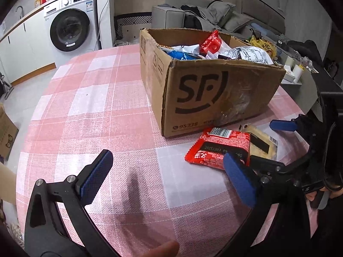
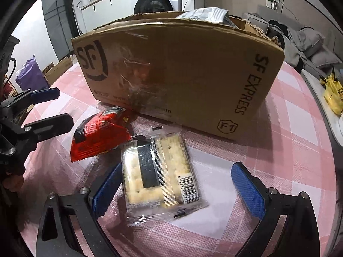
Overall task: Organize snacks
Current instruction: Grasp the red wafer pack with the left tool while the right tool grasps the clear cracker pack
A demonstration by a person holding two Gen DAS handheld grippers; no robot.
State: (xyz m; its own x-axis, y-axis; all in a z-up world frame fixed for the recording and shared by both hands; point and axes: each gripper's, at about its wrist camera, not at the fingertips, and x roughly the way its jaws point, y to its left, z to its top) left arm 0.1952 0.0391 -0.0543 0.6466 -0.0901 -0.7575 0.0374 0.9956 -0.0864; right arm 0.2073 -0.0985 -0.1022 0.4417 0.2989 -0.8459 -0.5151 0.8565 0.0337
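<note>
A cardboard SF box [image 1: 214, 90] [image 2: 182, 75] full of snack packets stands on the pink checked tablecloth. In front of it lie a red snack packet [image 1: 218, 147] [image 2: 100, 137] and a clear cracker packet [image 1: 262, 143] [image 2: 158, 175], overlapping slightly. My right gripper [image 2: 178, 190] [image 1: 276, 144] is open, low over the table, its fingers on either side of the cracker packet. My left gripper [image 1: 169, 177] [image 2: 53, 110] is open over bare cloth to the left of the red packet. Its right pad [image 1: 240, 180] sits at that packet's near edge.
The round table's edge [image 1: 32, 150] curves close on the left. A washing machine [image 1: 70, 27] and counter stand beyond. A sofa piled with clothes [image 1: 205, 15] is behind the box. A yellow bag [image 2: 332, 96] lies on a side surface at right.
</note>
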